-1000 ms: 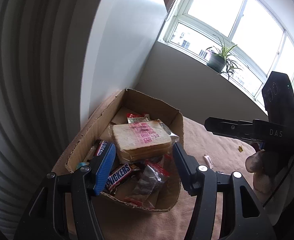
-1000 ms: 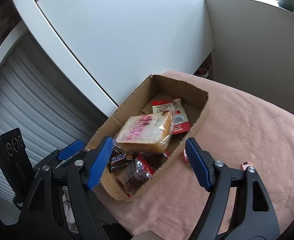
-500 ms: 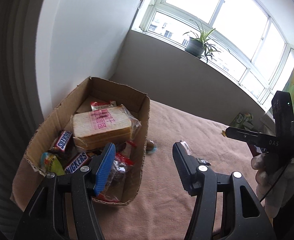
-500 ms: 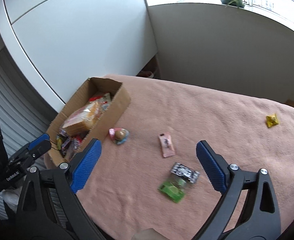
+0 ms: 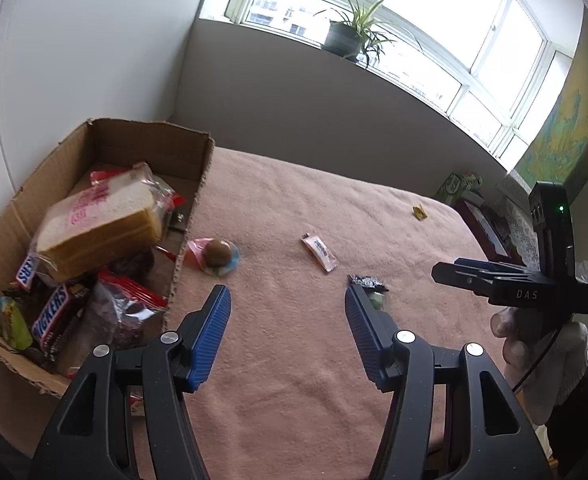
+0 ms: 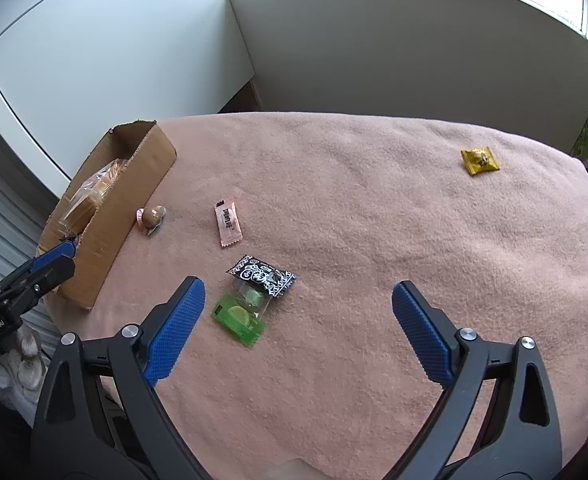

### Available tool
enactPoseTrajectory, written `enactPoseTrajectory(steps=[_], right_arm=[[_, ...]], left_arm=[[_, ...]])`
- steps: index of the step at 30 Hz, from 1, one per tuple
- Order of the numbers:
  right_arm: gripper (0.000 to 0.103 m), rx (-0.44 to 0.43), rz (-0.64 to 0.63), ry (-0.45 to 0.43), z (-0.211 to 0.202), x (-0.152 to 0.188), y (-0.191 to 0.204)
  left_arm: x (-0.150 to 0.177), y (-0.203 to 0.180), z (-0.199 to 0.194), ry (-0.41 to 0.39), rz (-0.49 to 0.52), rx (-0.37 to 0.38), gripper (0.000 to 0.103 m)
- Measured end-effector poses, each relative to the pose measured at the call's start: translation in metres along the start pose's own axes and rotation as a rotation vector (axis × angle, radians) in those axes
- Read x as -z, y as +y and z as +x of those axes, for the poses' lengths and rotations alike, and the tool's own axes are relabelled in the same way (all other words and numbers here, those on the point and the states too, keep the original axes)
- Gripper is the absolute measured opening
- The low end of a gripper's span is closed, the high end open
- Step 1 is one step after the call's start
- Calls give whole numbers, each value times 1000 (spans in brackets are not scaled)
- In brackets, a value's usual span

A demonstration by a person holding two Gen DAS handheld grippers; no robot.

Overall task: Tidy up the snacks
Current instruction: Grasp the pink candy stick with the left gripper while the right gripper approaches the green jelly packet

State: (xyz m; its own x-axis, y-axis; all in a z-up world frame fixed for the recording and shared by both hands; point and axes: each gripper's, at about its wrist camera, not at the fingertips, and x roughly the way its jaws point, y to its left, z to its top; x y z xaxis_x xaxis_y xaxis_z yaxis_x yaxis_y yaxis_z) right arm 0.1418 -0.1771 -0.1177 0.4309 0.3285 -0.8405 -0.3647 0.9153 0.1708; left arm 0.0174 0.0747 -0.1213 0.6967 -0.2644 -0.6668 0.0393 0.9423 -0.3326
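A cardboard box point(image 5: 149, 140) at the table's left edge holds a bagged bread loaf point(image 5: 101, 220), Snickers bars point(image 5: 51, 316) and other packets. Loose on the pink cloth lie a round brown sweet point(image 5: 217, 254) beside the box, a pink sachet point(image 6: 227, 222), a black-and-white packet point(image 6: 261, 274) overlapping a green packet point(image 6: 239, 314), and a yellow candy point(image 6: 480, 160) far right. My left gripper point(image 5: 285, 296) hovers open over bare cloth just right of the box. My right gripper point(image 6: 298, 286) is wide open above the cloth, the black and green packets just ahead of its left finger.
The pink cloth point(image 6: 374, 220) covers the whole table and drops off at the right. White cabinet doors and a grey wall stand behind. A potted plant point(image 5: 346, 38) sits on the windowsill. A person's hand point(image 5: 510, 332) holds the right tool.
Both views have swung from the box rightward over the cloth. The loose packets have come into sight. The right jaws have widened; the left jaws kept their gap.
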Motion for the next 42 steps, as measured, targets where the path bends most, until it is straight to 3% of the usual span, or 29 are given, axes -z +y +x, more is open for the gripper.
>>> enactPoseTrajectory(steps=[6,14,18,23,29,36,42], right_arm=[[85,-59,32,54,15,10,-6],[56,-89,57,108,32,23,-3],[56,-74,45,106,35,31,6],[56,-81,57,108,35,33,11],[56,-52,59,109,38,34,17],[56,-39,52,107,38,34,23],[56,-24,60,100,34,32,25]], left_arm=[[9,-17,25,71,47,17,58],[-9,-25,44,92,52,28,58],[-24,-30,61,117,51,57,56],[-37,-30,94,183,-4,58,46],[-50,-31,130,238,-25,-24,45],[-56,-48,154,266,81,-139,44],[-43,-51,146,239,182,-189,33]])
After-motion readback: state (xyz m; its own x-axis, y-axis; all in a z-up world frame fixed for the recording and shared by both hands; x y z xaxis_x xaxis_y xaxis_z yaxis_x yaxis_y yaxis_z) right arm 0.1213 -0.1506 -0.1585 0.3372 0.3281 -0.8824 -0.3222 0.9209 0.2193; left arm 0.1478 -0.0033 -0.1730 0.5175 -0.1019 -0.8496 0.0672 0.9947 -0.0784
